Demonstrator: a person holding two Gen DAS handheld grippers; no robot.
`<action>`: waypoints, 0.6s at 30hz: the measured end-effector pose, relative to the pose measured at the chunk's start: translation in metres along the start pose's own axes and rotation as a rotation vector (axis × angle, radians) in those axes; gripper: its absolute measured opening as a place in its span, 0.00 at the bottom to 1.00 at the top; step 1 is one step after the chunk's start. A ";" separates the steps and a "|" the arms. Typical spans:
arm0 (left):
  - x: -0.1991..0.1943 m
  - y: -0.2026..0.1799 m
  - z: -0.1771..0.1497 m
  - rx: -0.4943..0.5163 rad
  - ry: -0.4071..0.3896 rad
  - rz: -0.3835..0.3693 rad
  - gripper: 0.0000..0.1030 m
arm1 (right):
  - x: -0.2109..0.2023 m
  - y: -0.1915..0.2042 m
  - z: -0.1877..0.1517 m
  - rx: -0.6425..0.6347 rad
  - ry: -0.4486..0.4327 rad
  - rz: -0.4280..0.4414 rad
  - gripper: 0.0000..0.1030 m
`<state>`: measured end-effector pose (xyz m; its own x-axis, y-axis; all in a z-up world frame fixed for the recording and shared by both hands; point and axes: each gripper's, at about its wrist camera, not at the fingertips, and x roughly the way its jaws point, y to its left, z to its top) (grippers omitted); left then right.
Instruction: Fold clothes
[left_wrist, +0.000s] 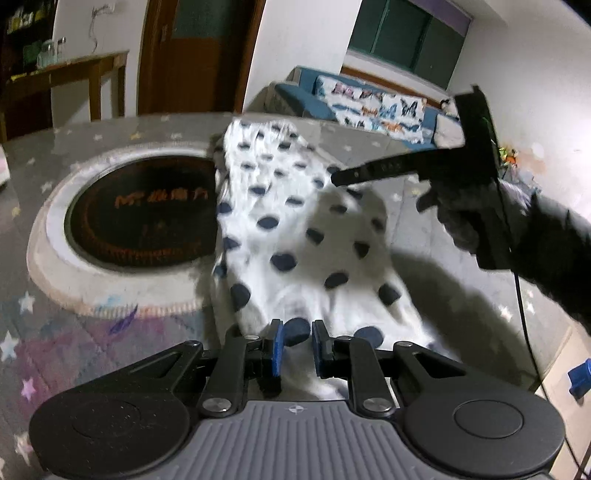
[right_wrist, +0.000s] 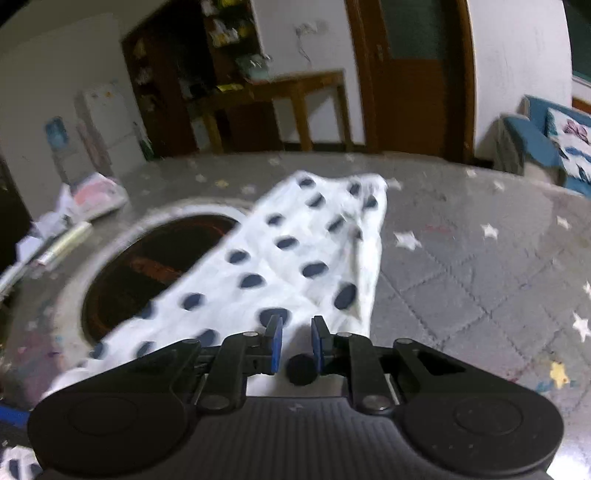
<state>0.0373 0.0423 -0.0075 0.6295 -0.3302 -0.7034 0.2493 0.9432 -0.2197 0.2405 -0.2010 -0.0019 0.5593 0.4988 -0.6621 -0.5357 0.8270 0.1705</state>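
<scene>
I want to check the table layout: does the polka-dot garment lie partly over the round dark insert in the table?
Yes, the polka-dot garment covers one edge of the round dark insert.

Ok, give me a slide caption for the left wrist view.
Left gripper over white polka-dot garment on star-print tablecloth; right gripper reaching in.

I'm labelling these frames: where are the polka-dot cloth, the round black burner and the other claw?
polka-dot cloth (left_wrist: 295, 236), left wrist view, middle.
round black burner (left_wrist: 147, 214), left wrist view, centre.
right claw (left_wrist: 338, 179), left wrist view, fingertips.
</scene>
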 end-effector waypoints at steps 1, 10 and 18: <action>0.000 0.002 -0.002 -0.004 0.005 -0.003 0.18 | 0.002 -0.001 -0.001 0.000 0.004 -0.007 0.16; -0.018 0.001 0.006 -0.012 -0.065 -0.018 0.18 | -0.039 0.040 -0.016 -0.103 -0.001 0.084 0.24; -0.002 0.008 0.004 -0.027 -0.049 0.000 0.18 | -0.079 0.099 -0.066 -0.217 0.056 0.262 0.28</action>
<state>0.0409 0.0501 -0.0049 0.6649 -0.3314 -0.6694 0.2303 0.9435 -0.2383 0.1018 -0.1758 0.0189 0.3523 0.6673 -0.6562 -0.7821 0.5950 0.1851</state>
